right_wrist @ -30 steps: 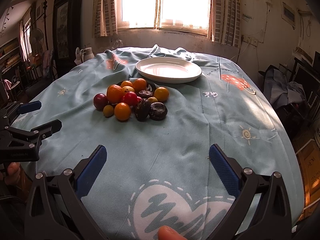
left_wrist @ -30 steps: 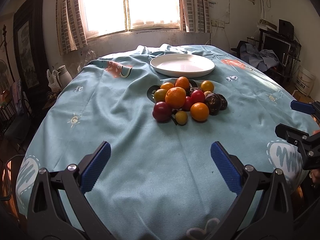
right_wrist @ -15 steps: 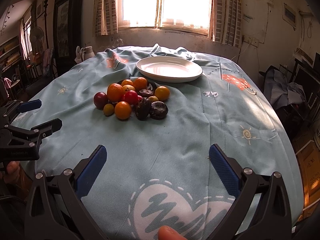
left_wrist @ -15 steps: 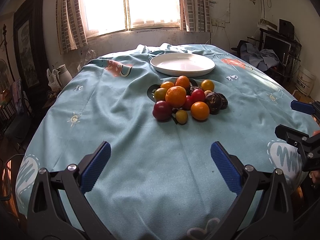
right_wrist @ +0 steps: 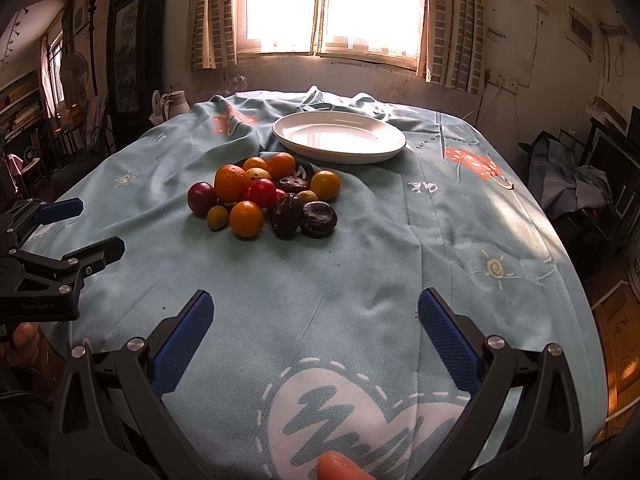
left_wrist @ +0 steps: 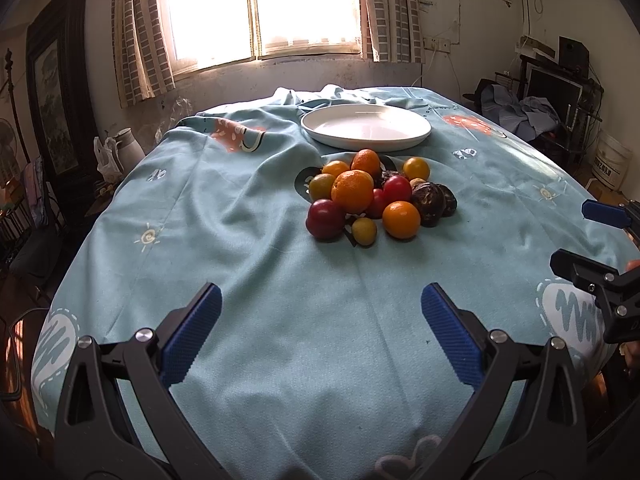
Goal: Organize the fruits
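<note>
Left gripper (left_wrist: pixel 320 320) spread wide, nothing between its blue pads, hovering over bare teal tablecloth (left_wrist: pixel 248 248) near the table's near edge. Right gripper (right_wrist: pixel 316 320) likewise spread wide and holding nothing, above the white heart print at the near edge.

In the left wrist view: fruit pile (left_wrist: pixel 376 200) at 12 o'clock, well apart from the pads, with open cloth between. White plate (left_wrist: pixel 366 126) just beyond the pile, also at 12 o'clock, with nothing on it. Right gripper's fingers showing at 3 o'clock, beside the table's right edge.

In the right wrist view: same pile (right_wrist: pixel 264 200) at 11 o'clock, plate (right_wrist: pixel 340 136) at 12. Wide bare cloth from 1 to 3 o'clock out to the table edge. Left gripper's fingers at 9 o'clock.
</note>
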